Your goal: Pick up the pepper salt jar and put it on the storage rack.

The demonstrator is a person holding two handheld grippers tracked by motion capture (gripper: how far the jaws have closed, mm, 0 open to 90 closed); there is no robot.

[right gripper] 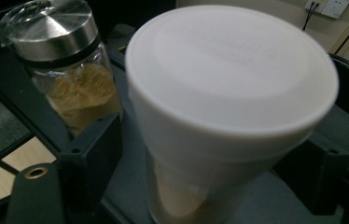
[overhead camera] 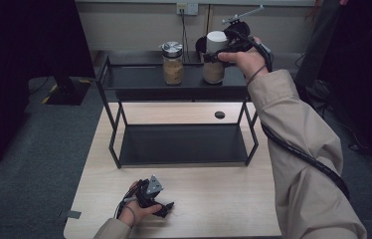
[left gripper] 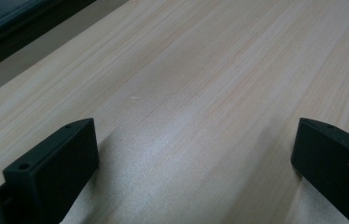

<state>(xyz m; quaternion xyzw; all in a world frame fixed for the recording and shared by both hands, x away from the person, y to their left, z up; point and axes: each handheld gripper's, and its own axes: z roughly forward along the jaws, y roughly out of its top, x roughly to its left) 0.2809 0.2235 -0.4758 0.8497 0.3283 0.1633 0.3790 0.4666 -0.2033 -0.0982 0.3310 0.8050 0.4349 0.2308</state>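
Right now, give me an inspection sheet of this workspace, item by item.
Surface: pale wood table, bare in front; black two-level shelf at its back.
Job's things: white-lidded jar on the top level, between the right gripper's jaws.
Clutter: steel-lidded jar of tan powder beside it, apart.
Grippers: right gripper around the white-lidded jar, contact unclear; left gripper open, low over the table.
Cables: black cable along the right sleeve.
Surroundings: grey carpet, wall socket.

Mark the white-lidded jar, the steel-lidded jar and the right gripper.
white-lidded jar [right gripper: 231, 70], right gripper view, lid top.
steel-lidded jar [overhead camera: 172, 69], high view, glass body.
right gripper [right gripper: 210, 154], right gripper view, between its jaws.
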